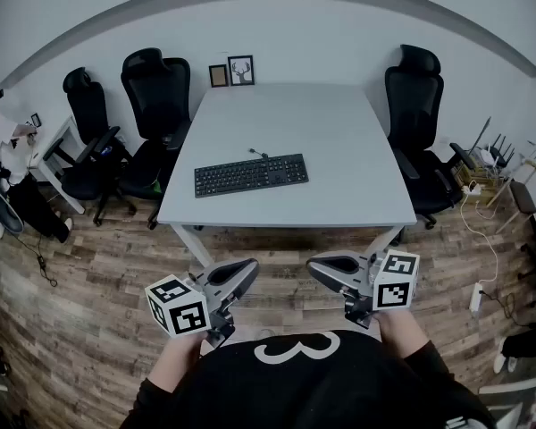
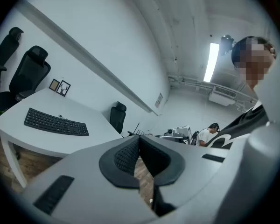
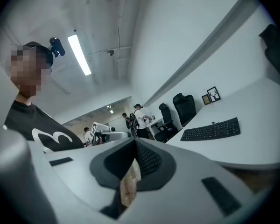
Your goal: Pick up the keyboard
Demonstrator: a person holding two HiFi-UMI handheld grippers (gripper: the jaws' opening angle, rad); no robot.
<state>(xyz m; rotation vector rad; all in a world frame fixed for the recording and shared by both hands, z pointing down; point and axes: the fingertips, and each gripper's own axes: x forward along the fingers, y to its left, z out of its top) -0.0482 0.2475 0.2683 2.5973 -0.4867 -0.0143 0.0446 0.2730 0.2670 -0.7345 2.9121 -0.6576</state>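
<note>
Black shirt (image 1: 304, 391) marked with a white 3.

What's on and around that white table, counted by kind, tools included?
Table: 1
Keyboard: 1
Picture frames: 2
Black chairs: 3
Tools: 2
Total: 9

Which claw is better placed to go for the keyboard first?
Left, marginally. The keyboard lies left of the middle of the table, straight ahead of the left claw; the right claw sits further right. Both are shut, empty and short of it.
</note>
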